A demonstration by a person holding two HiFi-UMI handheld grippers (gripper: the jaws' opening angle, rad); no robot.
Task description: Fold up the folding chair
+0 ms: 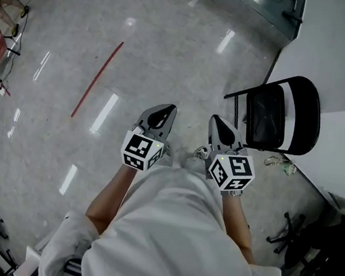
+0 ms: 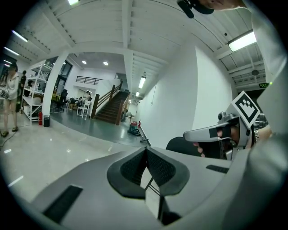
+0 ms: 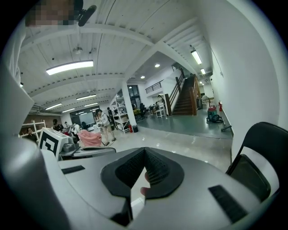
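Both the left hand-held gripper (image 1: 165, 110) and right hand-held gripper (image 1: 218, 122) show ribbed jaws closed, empty, near the black folding chair (image 1: 283, 114).

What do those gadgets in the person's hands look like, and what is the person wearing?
The left tool and right tool are pale grey, tapered shells with black ribbed pads. Each carries a cube of black-and-white square markers. The person wears a loose white top.

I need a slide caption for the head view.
Left gripper and right gripper, both shut, near the unfolded, untouched folding chair at right.
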